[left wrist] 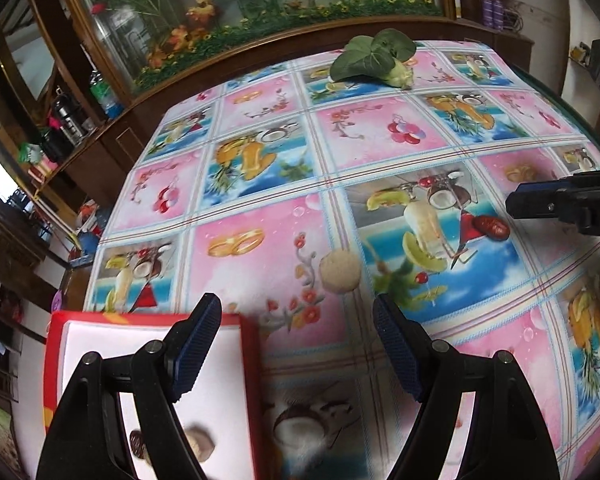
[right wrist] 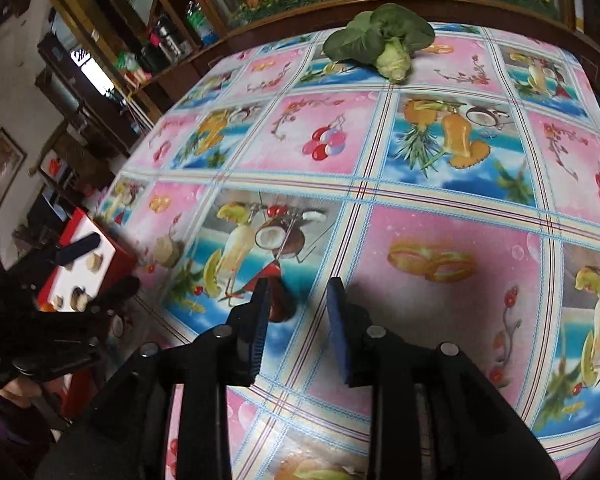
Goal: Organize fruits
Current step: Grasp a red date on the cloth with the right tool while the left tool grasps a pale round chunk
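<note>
left wrist view: left gripper (left wrist: 298,344) hangs low over the near left part of the table (left wrist: 379,128), angled forward and down. jaws spread wide, nothing between them. its left finger (left wrist: 198,340) sits over the red-rimmed white tray (left wrist: 248,380) at the near left edge; the right finger is over bare patterned cloth. a few small pieces lie in the tray: a dark one (left wrist: 137,445) and a pale tan one (left wrist: 200,442), blurred, kind unclear. a round beige fruit (left wrist: 339,271) lies on the cloth just ahead, between the finger lines, untouched. a dark red date-like fruit (left wrist: 489,225) lies further right, just beside the tip of the right gripper (left wrist: 515,204), which enters from the right edge roughly level. cannot tell its opening from here. leafy green vegetable (left wrist: 369,58) at the far edge

right wrist view: right gripper (right wrist: 296,294) tilted down toward the cloth, jaws partly open with a moderate gap, gripping nothing. the date-like fruit (right wrist: 280,304) sits at the inner face of its left finger (right wrist: 258,320), partly hidden by it; contact unclear. the left gripper (right wrist: 100,264) shows at far left, held by a hand (right wrist: 18,390) at the bottom left corner, fingers wide apart over the tray (right wrist: 120,258). several pale pieces (right wrist: 94,261) inside the tray. beige fruit (right wrist: 168,251) on the cloth just right of the tray. vegetable (right wrist: 383,44) at the far edge, well apart from both grippers
</note>
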Demonstrator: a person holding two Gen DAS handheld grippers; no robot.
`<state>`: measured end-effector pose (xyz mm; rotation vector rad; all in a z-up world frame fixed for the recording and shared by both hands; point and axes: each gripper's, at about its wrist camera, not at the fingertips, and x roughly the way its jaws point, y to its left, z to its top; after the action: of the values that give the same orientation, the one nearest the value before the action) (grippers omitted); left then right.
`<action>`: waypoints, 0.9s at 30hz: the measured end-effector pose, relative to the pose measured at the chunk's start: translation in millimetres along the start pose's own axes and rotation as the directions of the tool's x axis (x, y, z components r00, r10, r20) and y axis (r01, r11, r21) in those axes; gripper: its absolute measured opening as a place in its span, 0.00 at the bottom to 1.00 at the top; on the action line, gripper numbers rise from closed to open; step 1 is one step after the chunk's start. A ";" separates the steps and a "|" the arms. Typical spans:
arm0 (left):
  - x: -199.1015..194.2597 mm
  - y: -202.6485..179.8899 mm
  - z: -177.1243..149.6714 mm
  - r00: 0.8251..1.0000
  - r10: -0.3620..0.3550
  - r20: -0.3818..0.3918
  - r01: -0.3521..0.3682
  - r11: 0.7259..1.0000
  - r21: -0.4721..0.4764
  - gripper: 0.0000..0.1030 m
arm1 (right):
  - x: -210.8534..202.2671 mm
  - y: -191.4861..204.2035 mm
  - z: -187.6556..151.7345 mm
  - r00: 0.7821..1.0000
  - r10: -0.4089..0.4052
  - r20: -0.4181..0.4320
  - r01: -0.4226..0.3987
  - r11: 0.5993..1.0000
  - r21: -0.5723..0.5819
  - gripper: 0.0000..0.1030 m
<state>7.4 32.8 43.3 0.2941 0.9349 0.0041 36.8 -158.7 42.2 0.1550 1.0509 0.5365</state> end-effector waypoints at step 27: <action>39.8 -7.1 12.6 0.985 -0.167 -0.036 0.164 0.984 -0.071 0.26 | 27.4 45.3 -11.8 0.979 -0.202 0.029 0.204 0.962 -0.184 0.19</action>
<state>40.2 28.1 17.0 0.1530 0.9962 -0.1110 21.5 -107.8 31.7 -0.1149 0.9883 0.4442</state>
